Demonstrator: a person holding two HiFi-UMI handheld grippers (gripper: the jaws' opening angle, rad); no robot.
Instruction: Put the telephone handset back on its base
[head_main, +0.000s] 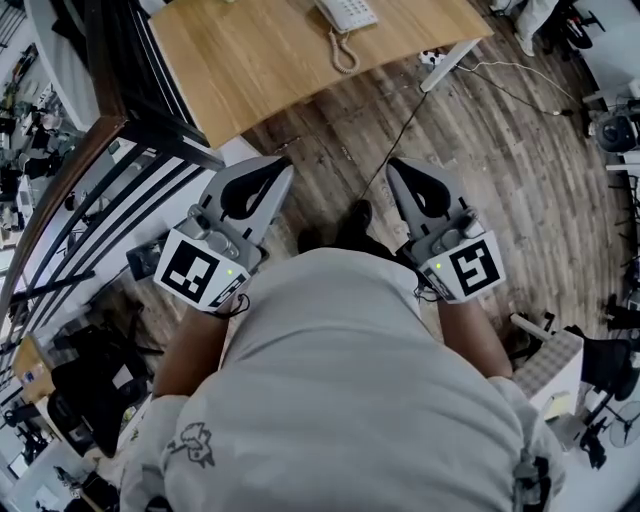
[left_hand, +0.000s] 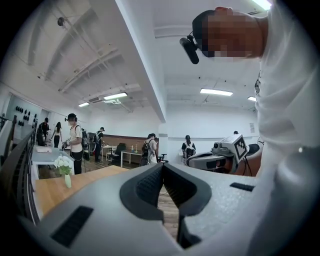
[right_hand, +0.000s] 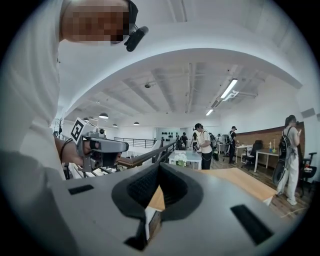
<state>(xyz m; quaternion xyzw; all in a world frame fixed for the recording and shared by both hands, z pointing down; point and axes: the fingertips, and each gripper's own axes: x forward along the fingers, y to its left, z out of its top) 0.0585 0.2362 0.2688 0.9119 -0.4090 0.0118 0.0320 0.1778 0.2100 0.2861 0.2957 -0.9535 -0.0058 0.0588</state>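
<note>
Telephone sits at the far end of the wooden table, coiled cord trailing nearer. Left gripper and right gripper are near the body, well short of the table, jaws together, empty.

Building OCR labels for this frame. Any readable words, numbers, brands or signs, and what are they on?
No legible text in any view.
Left gripper, right gripper: square marker patterns only, no characters.
Telephone keypad: too small to read.
Shirt print: a drawing, no letters.
Wall sign: too small.
</note>
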